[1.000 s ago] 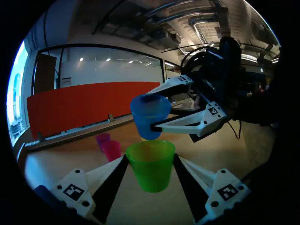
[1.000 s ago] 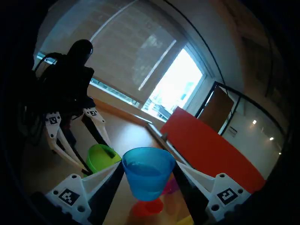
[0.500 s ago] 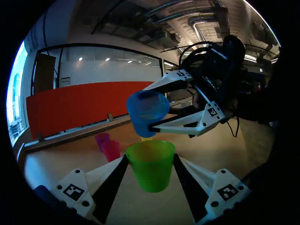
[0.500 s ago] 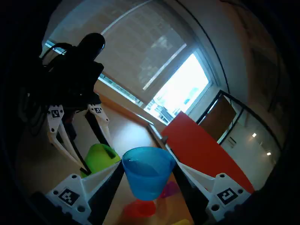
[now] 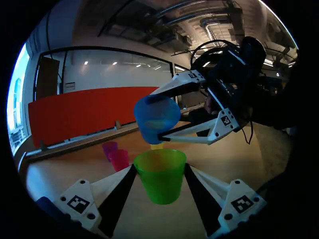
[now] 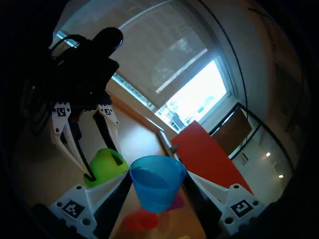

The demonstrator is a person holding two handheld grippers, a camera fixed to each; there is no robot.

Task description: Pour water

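Cup [image 5: 156, 114] tilted, right gripper [image 5: 155, 119] above left gripper [image 5: 160, 168]

Translucent blue cup [image 5: 156, 118]; bright green cup [image 5: 160, 175]. Just behind the green cup, a magenta cup [image 5: 119, 159]. White fingers [image 5: 100, 186] carry black-and-white square markers. Pale wooden counter [image 5: 223, 163]; red wall panel [image 5: 91, 109].

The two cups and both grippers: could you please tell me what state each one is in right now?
green cup: upright, contents unclear.
blue cup: holds water, tipped above the green cup, no stream visible.
left gripper: shut on the green cup.
right gripper: shut on the blue cup.
pink cups: standing on the table, untouched.
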